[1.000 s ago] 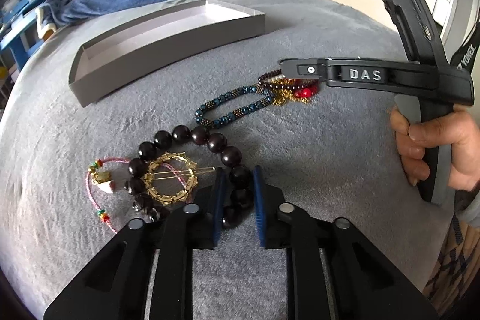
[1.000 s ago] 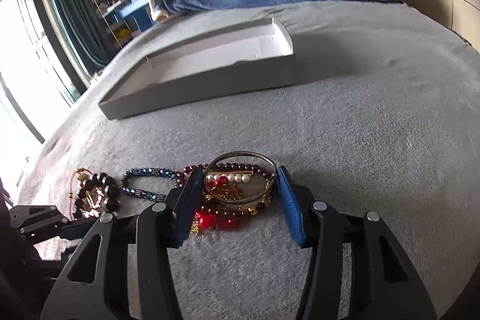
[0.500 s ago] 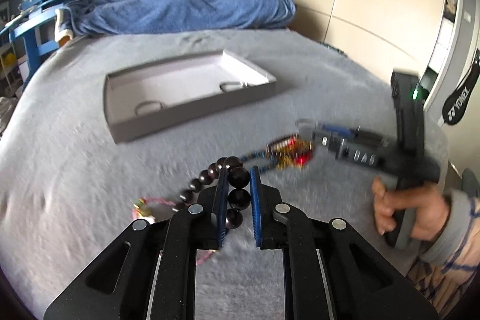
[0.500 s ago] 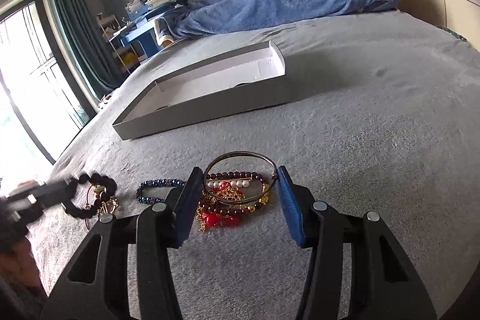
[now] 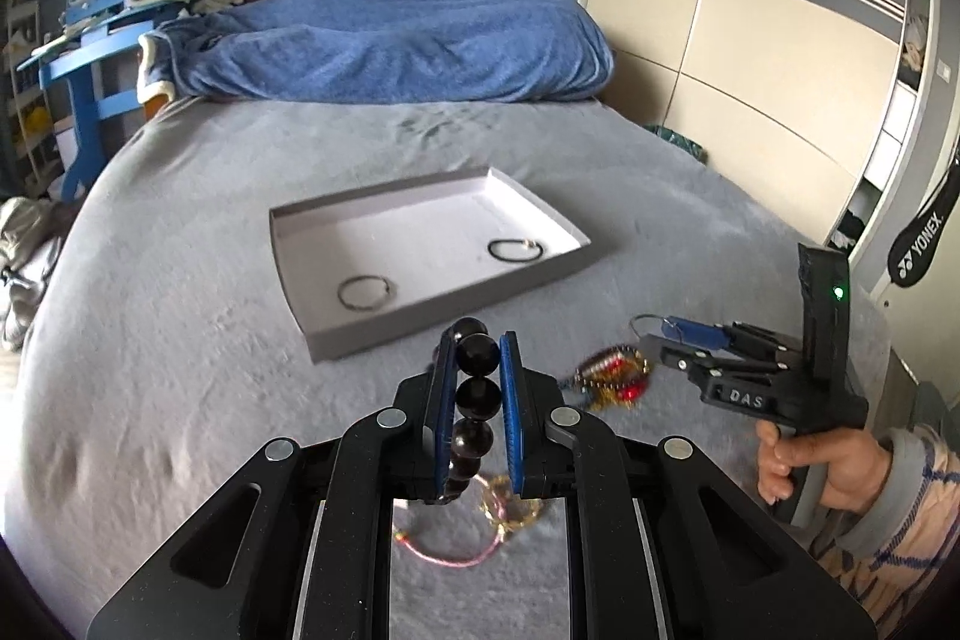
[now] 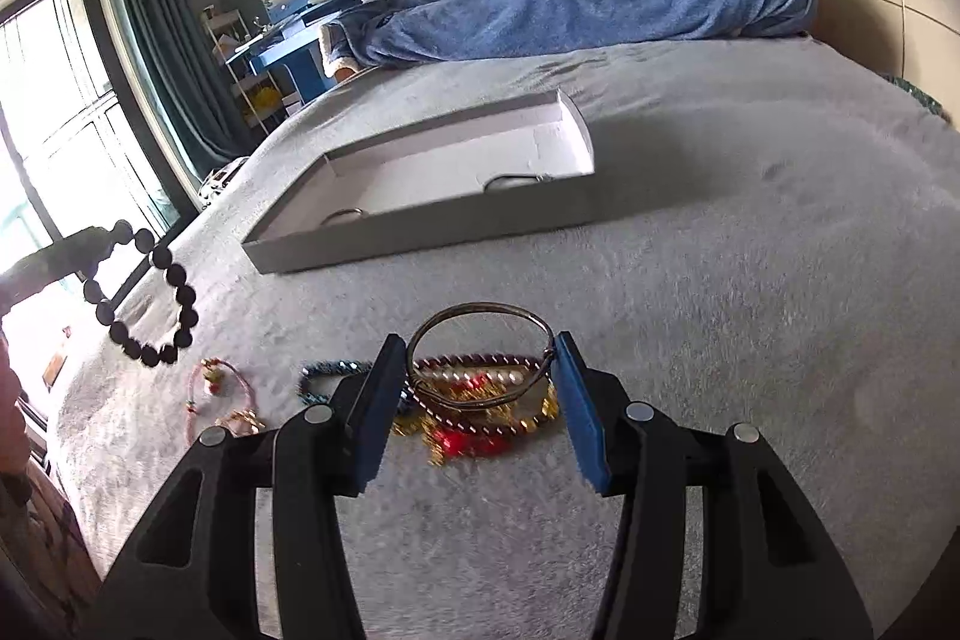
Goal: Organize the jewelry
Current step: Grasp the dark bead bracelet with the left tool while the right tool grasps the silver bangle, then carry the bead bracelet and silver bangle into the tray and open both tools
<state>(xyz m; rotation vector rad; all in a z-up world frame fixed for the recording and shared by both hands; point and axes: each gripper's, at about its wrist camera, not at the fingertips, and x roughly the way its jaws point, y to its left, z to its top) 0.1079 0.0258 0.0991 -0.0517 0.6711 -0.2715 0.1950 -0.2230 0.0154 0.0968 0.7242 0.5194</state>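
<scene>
My left gripper (image 5: 474, 370) is clenched on the dark bead bracelet (image 5: 477, 394), its jaws pressing on the beads. The strand runs lengthwise between the jaws, and the rest of the loop hangs below, clear of the bed (image 5: 180, 340). The grey tray (image 5: 456, 304) lies straight ahead and farther away, its long axis running left to right; the left gripper is the nearer one to its open middle. My judgement: the coming move is forward over the near wall, then a release.

My right gripper (image 6: 474, 400) grasps the metal bangle (image 6: 480, 316) across its width, above the jewelry pile (image 6: 474, 418) on the bed.

The tray holds two items: a thin ring bracelet (image 5: 366, 292) at near left and a black loop (image 5: 515, 250) at far right.
</scene>
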